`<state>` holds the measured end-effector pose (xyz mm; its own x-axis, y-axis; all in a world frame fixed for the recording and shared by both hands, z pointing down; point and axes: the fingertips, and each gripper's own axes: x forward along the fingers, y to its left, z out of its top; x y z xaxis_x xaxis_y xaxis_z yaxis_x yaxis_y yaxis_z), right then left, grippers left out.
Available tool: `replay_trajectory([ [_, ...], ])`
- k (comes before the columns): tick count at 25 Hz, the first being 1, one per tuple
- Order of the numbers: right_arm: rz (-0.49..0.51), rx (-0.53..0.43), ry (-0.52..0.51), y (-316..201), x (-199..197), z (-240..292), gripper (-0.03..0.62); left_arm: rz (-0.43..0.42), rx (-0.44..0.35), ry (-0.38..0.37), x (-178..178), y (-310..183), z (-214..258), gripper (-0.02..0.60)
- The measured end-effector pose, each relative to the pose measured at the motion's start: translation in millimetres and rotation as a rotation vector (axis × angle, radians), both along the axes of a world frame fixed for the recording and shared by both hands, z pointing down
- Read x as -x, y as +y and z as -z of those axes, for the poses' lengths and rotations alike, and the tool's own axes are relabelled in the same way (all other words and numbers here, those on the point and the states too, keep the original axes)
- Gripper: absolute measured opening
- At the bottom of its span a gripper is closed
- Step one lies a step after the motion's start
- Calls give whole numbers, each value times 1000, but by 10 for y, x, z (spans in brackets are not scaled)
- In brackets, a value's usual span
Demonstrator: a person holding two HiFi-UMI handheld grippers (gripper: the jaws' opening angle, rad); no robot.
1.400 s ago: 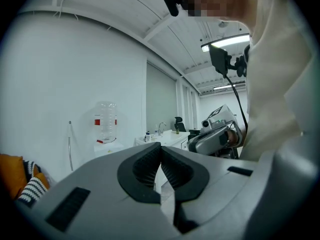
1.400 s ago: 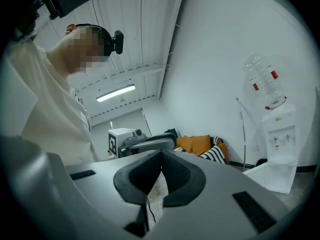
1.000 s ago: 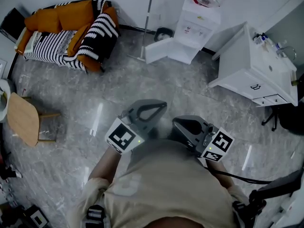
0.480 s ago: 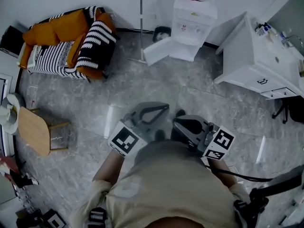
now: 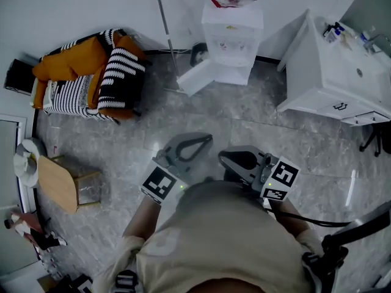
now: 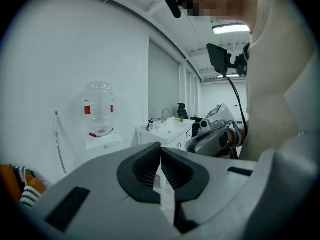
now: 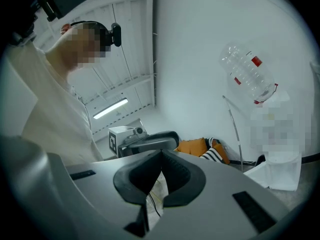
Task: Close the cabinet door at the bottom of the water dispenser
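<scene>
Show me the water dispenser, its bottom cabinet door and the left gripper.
water dispenser (image 5: 232, 38), head view, front of its white upper body.
cabinet door (image 5: 197, 79), head view, middle of the open white panel.
left gripper (image 6: 160, 148), left gripper view, where its shut fingertips meet.

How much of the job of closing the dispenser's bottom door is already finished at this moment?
Done: nothing yet; the cabinet door low on the water dispenser stands wide open. In hand: the left gripper and right gripper are shut and empty, held by the person's body, far from the door. Left: get to the door and push it shut.
</scene>
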<state>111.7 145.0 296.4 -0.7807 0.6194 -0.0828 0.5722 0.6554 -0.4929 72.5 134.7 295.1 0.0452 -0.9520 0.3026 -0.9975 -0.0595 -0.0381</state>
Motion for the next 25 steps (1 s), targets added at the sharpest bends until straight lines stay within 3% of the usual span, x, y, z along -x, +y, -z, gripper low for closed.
replay_trajectory([
  [6,44,6,-22,-417,119,14,15,41,31,-15,150,-453,-49,-6],
  [14,45,-5,-32,-698,401,21,15,69,53,-35,496,-609,-140,-6],
  [25,26,-40,33,-750,1307,-59,15,22,26,-21,1413,-661,-278,-6],
])
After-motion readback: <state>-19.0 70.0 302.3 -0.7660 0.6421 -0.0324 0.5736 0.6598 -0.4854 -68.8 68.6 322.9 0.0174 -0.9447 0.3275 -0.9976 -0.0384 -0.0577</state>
